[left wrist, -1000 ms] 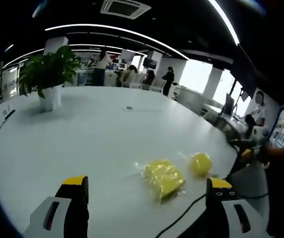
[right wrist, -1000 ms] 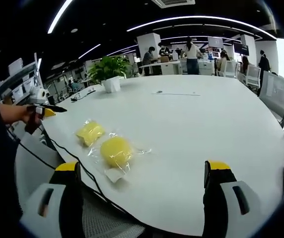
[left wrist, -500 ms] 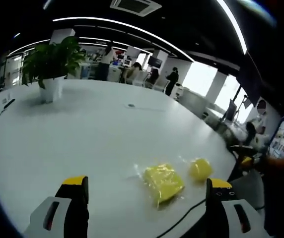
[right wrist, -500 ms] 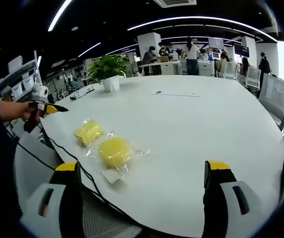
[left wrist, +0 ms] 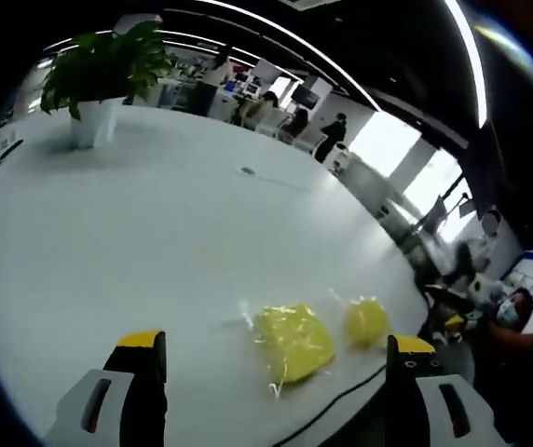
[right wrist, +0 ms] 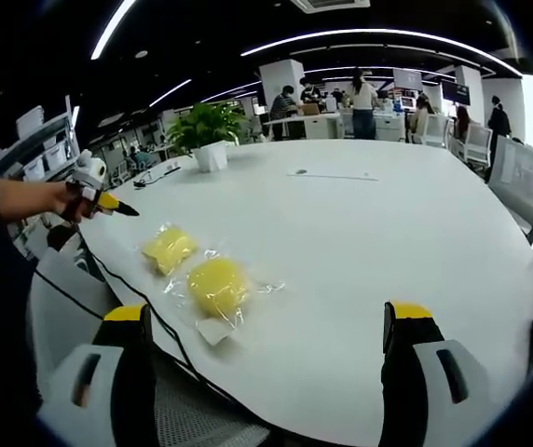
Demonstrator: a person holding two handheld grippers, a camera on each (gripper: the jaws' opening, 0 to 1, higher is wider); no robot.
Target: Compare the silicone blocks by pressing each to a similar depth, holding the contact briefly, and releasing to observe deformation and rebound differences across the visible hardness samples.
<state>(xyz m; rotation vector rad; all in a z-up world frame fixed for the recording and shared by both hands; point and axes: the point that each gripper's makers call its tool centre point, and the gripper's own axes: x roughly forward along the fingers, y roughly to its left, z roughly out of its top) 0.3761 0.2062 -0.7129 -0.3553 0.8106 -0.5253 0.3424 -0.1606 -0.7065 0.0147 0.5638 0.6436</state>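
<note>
Two yellow silicone blocks in clear bags lie near the edge of a white table (right wrist: 388, 223). In the left gripper view a squarish block (left wrist: 293, 340) lies just ahead between my jaws, and a rounder one (left wrist: 367, 321) sits to its right. My left gripper (left wrist: 276, 343) is open and hovers above the table, touching nothing. In the right gripper view the rounder block (right wrist: 218, 284) is nearer and the squarish block (right wrist: 169, 249) lies behind it to the left. My right gripper (right wrist: 266, 312) is open, off the table's edge. A hand holds the left gripper (right wrist: 99, 199) at the left.
A black cable (right wrist: 155, 317) runs along the table edge by the blocks, also seen as a cable (left wrist: 332, 405) in the left gripper view. A potted plant (right wrist: 206, 130) stands at the far side of the table. People and desks fill the background.
The left gripper's camera has tilted, so the table fills more of its view. In the right gripper view the hand with the left gripper has risen and moved toward the table. The blocks lie still.
</note>
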